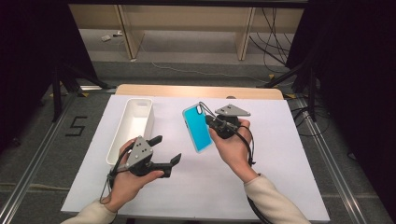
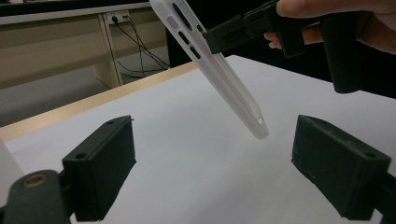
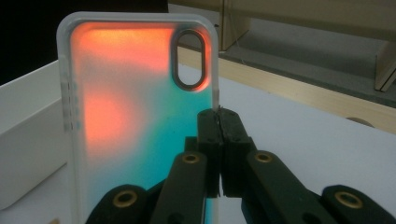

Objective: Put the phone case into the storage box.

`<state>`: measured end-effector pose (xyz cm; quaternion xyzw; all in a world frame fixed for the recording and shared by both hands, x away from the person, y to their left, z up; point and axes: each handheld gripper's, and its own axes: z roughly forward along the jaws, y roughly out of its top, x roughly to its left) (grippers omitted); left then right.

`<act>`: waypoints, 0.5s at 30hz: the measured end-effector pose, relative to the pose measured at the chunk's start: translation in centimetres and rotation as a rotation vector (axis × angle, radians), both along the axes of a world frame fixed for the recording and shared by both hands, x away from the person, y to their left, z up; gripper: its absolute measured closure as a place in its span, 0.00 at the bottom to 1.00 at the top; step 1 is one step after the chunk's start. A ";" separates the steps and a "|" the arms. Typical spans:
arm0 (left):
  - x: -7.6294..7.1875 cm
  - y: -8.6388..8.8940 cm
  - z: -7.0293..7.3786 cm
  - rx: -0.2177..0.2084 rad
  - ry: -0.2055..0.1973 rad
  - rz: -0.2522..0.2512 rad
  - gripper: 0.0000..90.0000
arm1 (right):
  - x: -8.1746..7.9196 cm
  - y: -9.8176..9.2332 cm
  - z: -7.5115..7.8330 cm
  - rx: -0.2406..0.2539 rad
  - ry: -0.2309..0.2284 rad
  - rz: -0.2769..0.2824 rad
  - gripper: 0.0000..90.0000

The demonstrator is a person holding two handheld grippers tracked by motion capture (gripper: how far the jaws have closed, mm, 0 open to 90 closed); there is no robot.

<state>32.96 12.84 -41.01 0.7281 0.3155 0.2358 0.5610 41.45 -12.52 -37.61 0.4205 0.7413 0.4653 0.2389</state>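
Note:
A translucent phone case [image 1: 198, 128] with a teal tint hangs tilted above the white table sheet [image 1: 261, 177], right of centre. My right gripper [image 1: 208, 122] is shut on its right edge, below the camera cutout. In the right gripper view the case [image 3: 126, 107] glows orange and teal, with the jaws [image 3: 219, 116] pinched together on its rim. My left gripper [image 1: 166, 149] is held low at the left, open and with nothing between its jaws. In the left gripper view its wide-apart jaws [image 2: 212, 135] point toward the case [image 2: 219, 70], which hangs farther off, and the right gripper [image 2: 215, 39].
A long white tray [image 1: 133, 123] lies on the sheet just beyond the left hand, and its wall shows at the left of the right gripper view [image 3: 28, 135]. A strip of wooden tabletop [image 1: 196, 91] runs along the far edge. Dark stands and cables flank the table.

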 end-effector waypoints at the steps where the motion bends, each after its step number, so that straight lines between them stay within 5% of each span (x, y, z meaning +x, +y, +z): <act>1: 0.1 -0.1 0.1 0.002 -0.001 0.001 0.15 | 0.0 -0.1 0.0 -0.002 -0.003 0.005 0.99; 15: 1.3 -1.7 0.8 0.002 0.003 0.021 0.20 | -0.5 0.2 0.3 0.016 -0.018 -0.003 0.99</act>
